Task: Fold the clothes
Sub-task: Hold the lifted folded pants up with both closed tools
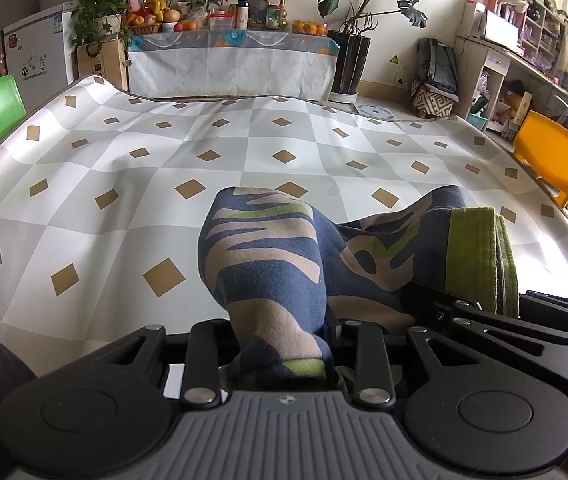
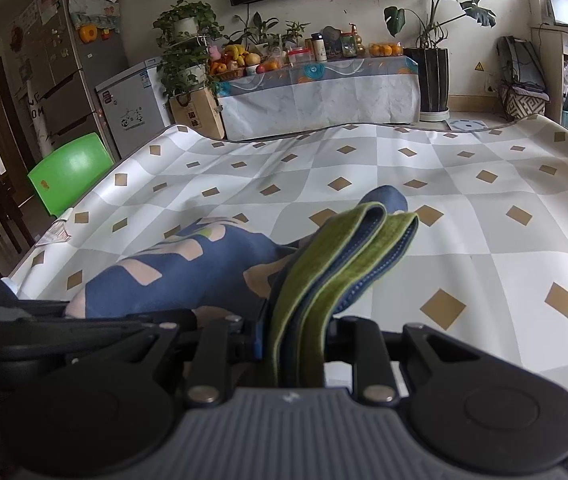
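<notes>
Left gripper (image 1: 284,344) clamped on a bunched camouflage-print garment (image 1: 268,264). Right gripper (image 2: 296,344) clamped on its green ribbed hem (image 2: 340,256), layers stacked between the jaws. Grippers side by side; the garment spans between them, above the checked tablecloth (image 1: 104,184).

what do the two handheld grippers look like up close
Both look alike. The left gripper and right gripper have matte black linkage arms with triangular cut-outs, silver pivot pins, two round black discs at the base, and a ribbed grey centre plate bearing a small pale logo. No cables or sleeves are clearly visible.
</notes>
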A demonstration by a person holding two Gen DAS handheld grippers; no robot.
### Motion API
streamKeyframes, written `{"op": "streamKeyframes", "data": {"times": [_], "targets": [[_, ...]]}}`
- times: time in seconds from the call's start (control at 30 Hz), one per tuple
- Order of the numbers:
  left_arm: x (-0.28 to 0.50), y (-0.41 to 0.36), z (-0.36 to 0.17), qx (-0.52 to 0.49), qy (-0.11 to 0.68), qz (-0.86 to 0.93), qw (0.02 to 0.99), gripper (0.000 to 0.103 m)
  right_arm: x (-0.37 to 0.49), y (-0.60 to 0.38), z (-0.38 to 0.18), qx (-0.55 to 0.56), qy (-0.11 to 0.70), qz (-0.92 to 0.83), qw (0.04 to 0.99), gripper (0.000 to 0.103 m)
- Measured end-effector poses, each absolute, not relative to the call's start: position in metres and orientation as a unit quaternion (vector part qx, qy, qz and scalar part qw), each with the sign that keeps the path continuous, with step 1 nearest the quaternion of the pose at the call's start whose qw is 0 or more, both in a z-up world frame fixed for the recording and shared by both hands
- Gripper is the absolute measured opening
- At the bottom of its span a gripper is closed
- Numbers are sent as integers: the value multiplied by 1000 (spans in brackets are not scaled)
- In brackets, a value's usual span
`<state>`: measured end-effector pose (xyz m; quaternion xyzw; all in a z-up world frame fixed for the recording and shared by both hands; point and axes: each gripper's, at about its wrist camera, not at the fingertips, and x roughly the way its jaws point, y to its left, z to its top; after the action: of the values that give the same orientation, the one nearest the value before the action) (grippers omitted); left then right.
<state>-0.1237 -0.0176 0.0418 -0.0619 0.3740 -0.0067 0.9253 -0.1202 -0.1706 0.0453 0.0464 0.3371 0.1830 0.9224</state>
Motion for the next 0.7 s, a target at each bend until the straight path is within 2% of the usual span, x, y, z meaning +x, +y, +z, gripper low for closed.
{"op": "streamKeyframes", "data": {"times": [0.7], "targets": [[-133,-18,47,-57,362,-5,930,28,-130,-172,51,44,326,184,926,21]]}}
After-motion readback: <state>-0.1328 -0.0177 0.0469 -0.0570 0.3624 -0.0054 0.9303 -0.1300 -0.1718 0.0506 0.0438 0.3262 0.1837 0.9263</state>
